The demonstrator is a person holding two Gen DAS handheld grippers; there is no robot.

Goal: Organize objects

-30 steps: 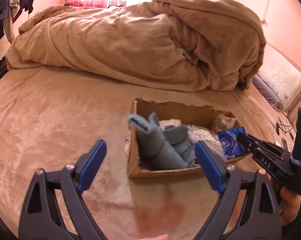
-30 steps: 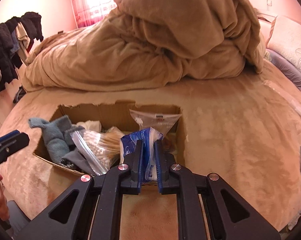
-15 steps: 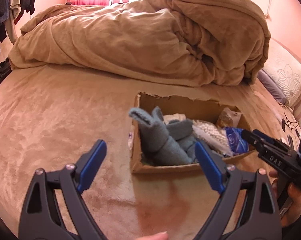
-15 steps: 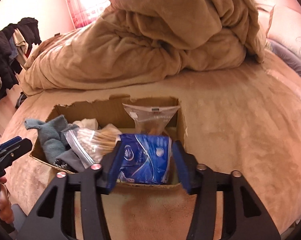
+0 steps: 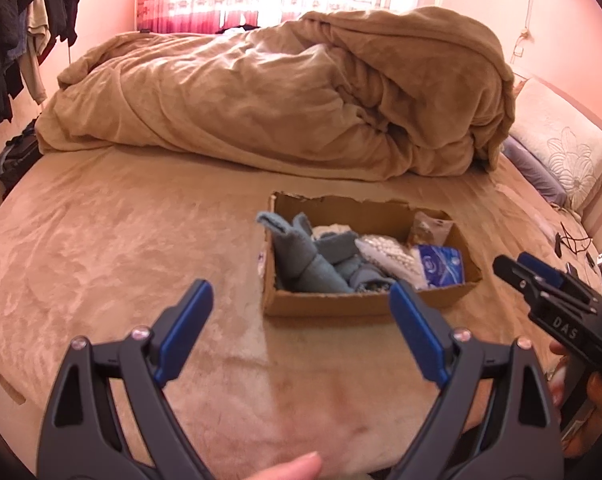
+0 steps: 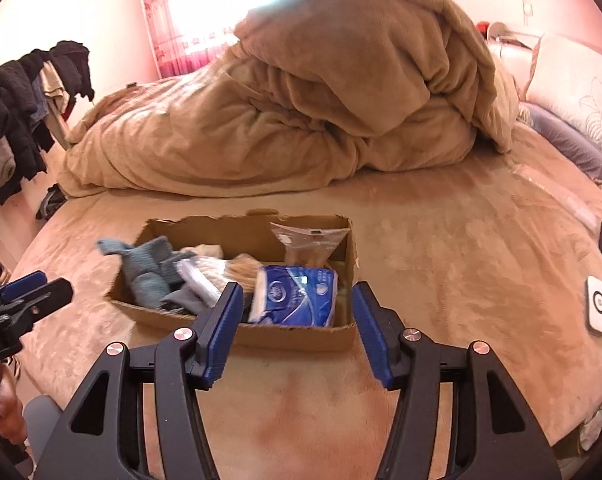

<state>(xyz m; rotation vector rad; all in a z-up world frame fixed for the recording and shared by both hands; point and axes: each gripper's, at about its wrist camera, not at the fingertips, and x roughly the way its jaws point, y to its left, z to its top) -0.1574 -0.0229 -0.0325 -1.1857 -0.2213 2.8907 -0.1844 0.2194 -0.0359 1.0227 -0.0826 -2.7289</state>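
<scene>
A: Two black grippers with blue pads logged. Left gripper (image 5: 301, 316): jaws spread wide, nothing between them, poised over the tan plush bedspread (image 5: 121, 248) short of the box. Right gripper (image 6: 297, 320): jaws parted about as wide as the blue pack, gripping nothing, pads flanking the near right corner of the box.

B: Location of task items?

A: Shallow brown cardboard box with torn rim (image 6: 293, 336) sitting on the bedspread. Inside, right end: blue-and-white plastic tissue pack (image 6: 295, 300), lying flat, free of both pads. Behind it: clear zip bag with brownish contents (image 6: 309, 244), leaning on the back wall. Centre: clear bag of cotton swabs (image 6: 217, 276). Left end: rolled grey-blue knitted socks (image 6: 145, 268), one tip poking over the rim.

B: Cross-check from left wrist view?

A: Same order confirmed: socks (image 5: 309, 256) left, tissue pack (image 5: 439, 266) right. Right gripper (image 5: 541, 276) seen side-on beyond the box's right corner.

B: Surroundings?

A: Bunched tan duvet (image 5: 301, 100) heaped behind the box. White square device (image 6: 597, 308) on the bedspread, well apart to the right.
</scene>
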